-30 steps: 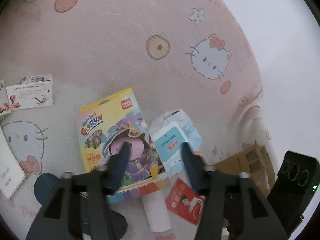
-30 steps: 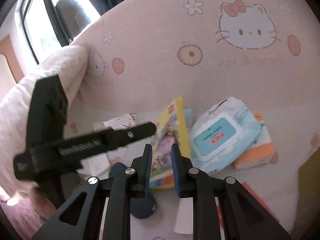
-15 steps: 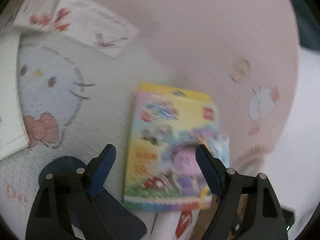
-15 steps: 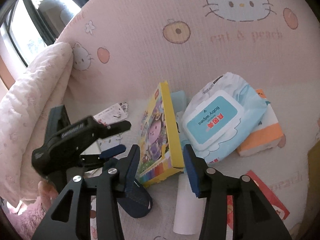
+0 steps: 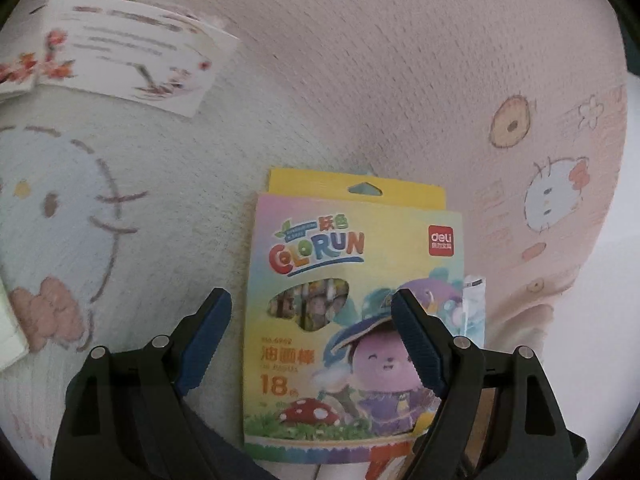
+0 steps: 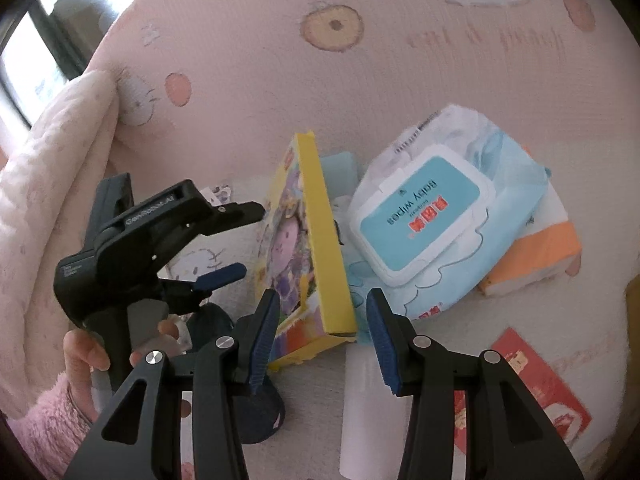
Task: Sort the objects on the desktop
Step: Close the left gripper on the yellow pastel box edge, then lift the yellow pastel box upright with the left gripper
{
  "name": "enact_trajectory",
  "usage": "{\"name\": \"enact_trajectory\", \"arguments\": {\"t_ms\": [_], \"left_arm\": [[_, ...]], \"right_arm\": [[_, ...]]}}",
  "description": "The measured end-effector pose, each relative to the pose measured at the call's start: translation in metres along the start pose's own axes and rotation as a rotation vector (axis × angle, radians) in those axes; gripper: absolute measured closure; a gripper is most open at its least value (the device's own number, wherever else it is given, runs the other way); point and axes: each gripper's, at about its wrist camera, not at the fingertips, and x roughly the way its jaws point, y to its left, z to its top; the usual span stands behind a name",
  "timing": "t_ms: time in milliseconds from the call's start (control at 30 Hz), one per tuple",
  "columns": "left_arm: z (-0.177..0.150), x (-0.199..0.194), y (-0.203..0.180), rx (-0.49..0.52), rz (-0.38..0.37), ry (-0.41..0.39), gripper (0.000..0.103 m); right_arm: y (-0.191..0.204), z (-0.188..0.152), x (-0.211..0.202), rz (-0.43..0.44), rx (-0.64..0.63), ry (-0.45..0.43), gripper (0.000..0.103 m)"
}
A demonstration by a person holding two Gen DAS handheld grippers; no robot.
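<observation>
Pink cartoon-cat bedspread (image 6: 248, 40) carries all items. Wipes pack (image 6: 436, 220), lid printed "Baby wipes", lies on an orange-and-white tissue pack (image 6: 532, 256). Crayon box (image 5: 352, 312), marked "COLORUN", "deli" and "18", stands tilted on its edge just beside the wipes; crayons show through its window. Left gripper (image 5: 310, 340): jaws wide apart, straddling the box front, contact not discernible. Right gripper (image 6: 320, 340): jaws apart, empty, near the box's lower corner. Red card (image 6: 532, 392) lies flat

Six loose items, each a single one.
One crayon box (image 6: 316, 240), wipes pack (image 6: 436, 224), tissue pack (image 6: 536, 256), red envelope (image 6: 528, 388), printed card (image 5: 132, 56), dark cap (image 6: 260, 404).
</observation>
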Motion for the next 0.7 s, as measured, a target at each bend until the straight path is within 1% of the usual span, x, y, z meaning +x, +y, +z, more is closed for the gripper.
{"name": "enact_trajectory", "arguments": {"t_ms": [67, 100, 133, 167, 200, 233, 333, 400, 433, 467, 500, 533, 567, 600, 700], "left_arm": [[0.001, 0.004, -0.003, 0.014, -0.006, 0.022, 0.018], [0.001, 0.004, -0.003, 0.015, -0.007, 0.022, 0.018], [0.000, 0.004, -0.001, 0.014, -0.012, 0.020, 0.018], [-0.002, 0.003, 0.000, 0.018, -0.019, 0.019, 0.019], [-0.003, 0.002, 0.001, 0.021, -0.023, 0.016, 0.019], [-0.004, 0.000, 0.001, 0.023, -0.025, 0.012, 0.019], [-0.006, -0.005, 0.007, 0.017, -0.006, -0.002, 0.029], [-0.009, -0.010, 0.009, -0.025, 0.005, -0.038, 0.049], [-0.011, -0.014, 0.014, -0.056, -0.004, -0.058, 0.051], [-0.011, -0.016, 0.016, -0.066, -0.021, -0.064, 0.052], [-0.011, -0.017, 0.018, -0.074, -0.044, -0.064, 0.059], [-0.013, -0.013, 0.020, -0.097, -0.173, -0.012, 0.070], [-0.015, -0.013, 0.019, -0.127, -0.234, 0.009, 0.072], [-0.016, -0.017, 0.016, -0.134, -0.236, -0.011, 0.072], [-0.017, -0.026, -0.007, -0.012, -0.246, -0.007, 0.072]], "right_arm": [[-0.009, 0.000, 0.003, 0.041, 0.065, 0.008, 0.061], [-0.014, 0.000, 0.005, 0.064, 0.102, 0.011, 0.064], [-0.018, 0.000, 0.006, 0.078, 0.125, 0.009, 0.072], [-0.021, -0.001, 0.006, 0.082, 0.142, 0.009, 0.074], [-0.023, -0.001, 0.007, 0.100, 0.150, 0.010, 0.077], [-0.025, -0.002, 0.007, 0.117, 0.156, 0.009, 0.079], [-0.024, -0.002, 0.006, 0.130, 0.140, 0.000, 0.080], [-0.022, -0.003, 0.004, 0.138, 0.123, -0.003, 0.081], [-0.023, -0.003, 0.004, 0.146, 0.125, 0.003, 0.082], [-0.022, 0.001, 0.007, 0.151, 0.128, 0.005, 0.083], [-0.021, 0.001, 0.005, 0.156, 0.127, -0.004, 0.083], [-0.019, 0.001, 0.003, 0.156, 0.116, -0.010, 0.085], [-0.015, 0.002, 0.002, 0.157, 0.093, -0.014, 0.086], [-0.009, 0.003, 0.002, 0.151, 0.058, 0.000, 0.086], [0.009, 0.001, -0.001, 0.114, -0.027, -0.013, 0.086]]}}
